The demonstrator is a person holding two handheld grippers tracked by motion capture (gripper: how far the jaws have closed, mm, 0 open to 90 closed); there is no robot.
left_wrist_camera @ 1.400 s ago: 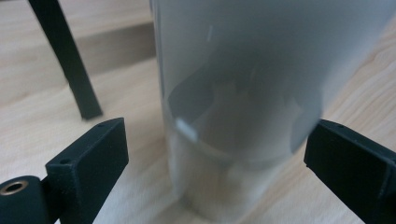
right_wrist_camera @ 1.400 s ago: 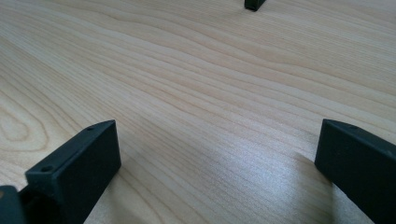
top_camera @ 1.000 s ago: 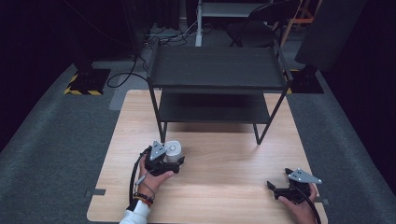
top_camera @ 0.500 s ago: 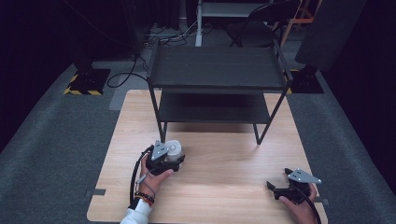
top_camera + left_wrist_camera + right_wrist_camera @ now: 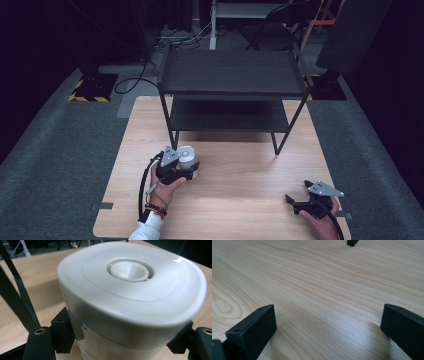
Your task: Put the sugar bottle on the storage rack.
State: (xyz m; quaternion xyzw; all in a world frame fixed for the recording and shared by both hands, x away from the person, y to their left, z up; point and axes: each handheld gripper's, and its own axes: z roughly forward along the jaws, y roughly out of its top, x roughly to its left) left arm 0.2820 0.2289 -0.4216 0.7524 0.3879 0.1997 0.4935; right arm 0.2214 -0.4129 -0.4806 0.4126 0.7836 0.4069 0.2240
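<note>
Left claw (image 5: 187, 169) clamped on upright white canister (image 5: 130, 297), axis vertical, on worktop (image 5: 240, 175) just before the black shelf (image 5: 232, 75); right claw (image 5: 327, 332) jaws apart, empty, well apart near the right front edge.

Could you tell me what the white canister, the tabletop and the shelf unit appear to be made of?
White canister: likely plastic, smooth satin, soft highlights on its moulded lid. Tabletop: light wood or wood-look laminate, with visible grain and a faint sheen. Shelf unit: probably metal, matt black, thin straight legs.
</note>
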